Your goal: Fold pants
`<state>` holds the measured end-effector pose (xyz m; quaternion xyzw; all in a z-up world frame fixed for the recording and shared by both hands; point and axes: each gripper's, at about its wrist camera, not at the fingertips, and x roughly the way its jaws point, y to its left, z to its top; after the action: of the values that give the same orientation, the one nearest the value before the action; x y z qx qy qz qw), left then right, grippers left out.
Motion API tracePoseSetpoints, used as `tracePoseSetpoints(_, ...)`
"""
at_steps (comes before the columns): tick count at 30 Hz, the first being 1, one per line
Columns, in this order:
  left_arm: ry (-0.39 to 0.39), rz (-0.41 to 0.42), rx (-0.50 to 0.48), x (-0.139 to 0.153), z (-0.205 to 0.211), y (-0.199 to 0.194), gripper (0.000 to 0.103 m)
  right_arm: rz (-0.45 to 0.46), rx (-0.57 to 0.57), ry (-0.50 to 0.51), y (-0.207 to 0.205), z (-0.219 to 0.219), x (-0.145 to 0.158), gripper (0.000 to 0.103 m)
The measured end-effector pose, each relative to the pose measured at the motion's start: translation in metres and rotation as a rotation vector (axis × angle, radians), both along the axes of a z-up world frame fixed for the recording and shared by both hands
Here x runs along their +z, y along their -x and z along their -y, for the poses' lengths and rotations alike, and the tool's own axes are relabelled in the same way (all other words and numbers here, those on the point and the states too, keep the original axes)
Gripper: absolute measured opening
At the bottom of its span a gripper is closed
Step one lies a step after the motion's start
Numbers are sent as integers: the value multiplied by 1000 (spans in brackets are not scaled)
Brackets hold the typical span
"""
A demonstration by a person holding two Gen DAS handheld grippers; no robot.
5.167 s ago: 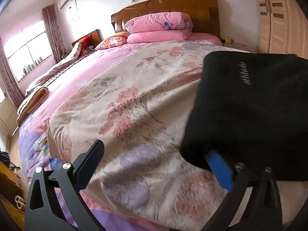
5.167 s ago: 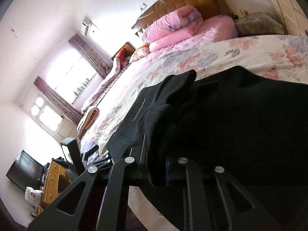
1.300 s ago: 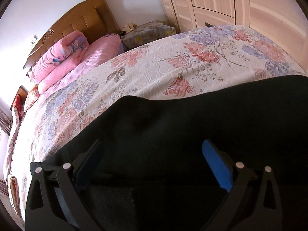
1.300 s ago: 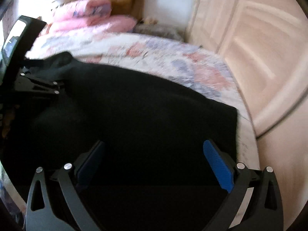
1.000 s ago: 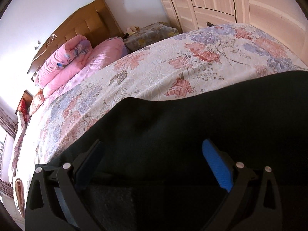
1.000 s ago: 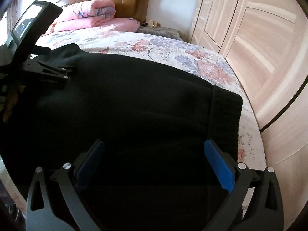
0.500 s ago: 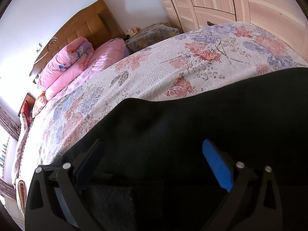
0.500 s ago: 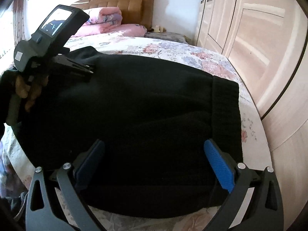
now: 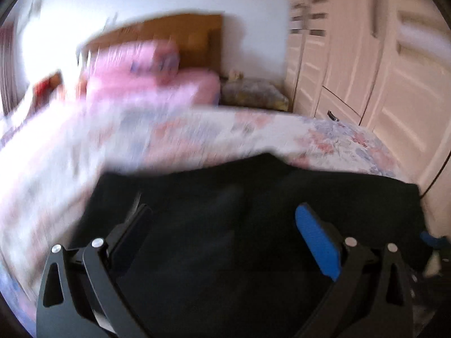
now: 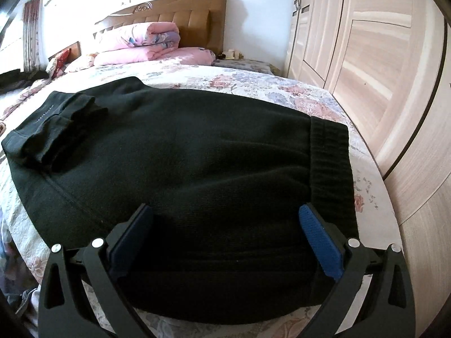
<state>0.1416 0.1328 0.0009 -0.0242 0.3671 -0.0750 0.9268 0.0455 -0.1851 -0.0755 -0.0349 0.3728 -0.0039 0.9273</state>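
Pants (image 10: pixel 197 169), black, lie folded on the near right part of the bed (image 10: pixel 253 84), ribbed waistband to the right, leg ends doubled over at the far left. We note the right claw (image 10: pixel 225 231) spread wide, released, its blue pads (image 10: pixel 321 250) straddling the near edge of the cloth; whether the pads touch the fabric we cannot tell. Left claw (image 9: pixel 222 233) likewise wide apart and gripping nothing, poised over the same dark cloth (image 9: pixel 253 211); that view is badly blurred. Pink quilt (image 10: pixel 141 39) stacked by the wooden headboard (image 10: pixel 183 8) at the far end. Wardrobe doors (image 10: pixel 366 56) run along the right.
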Motion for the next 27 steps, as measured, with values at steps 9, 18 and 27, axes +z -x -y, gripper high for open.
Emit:
tracePoseSetpoints(9, -143, 18, -62, -57, -2, 49, 102, -60, -36, -6, -2, 0, 11, 99)
tracePoseSetpoints(18, -121, 23, -64, -63, -8, 51, 102, 44, 231, -42, -73, -112, 78, 99)
tracePoseSetpoints(27, -123, 47, -64, -66, -9, 56, 102, -210, 407, 43, -170, -223, 17, 99)
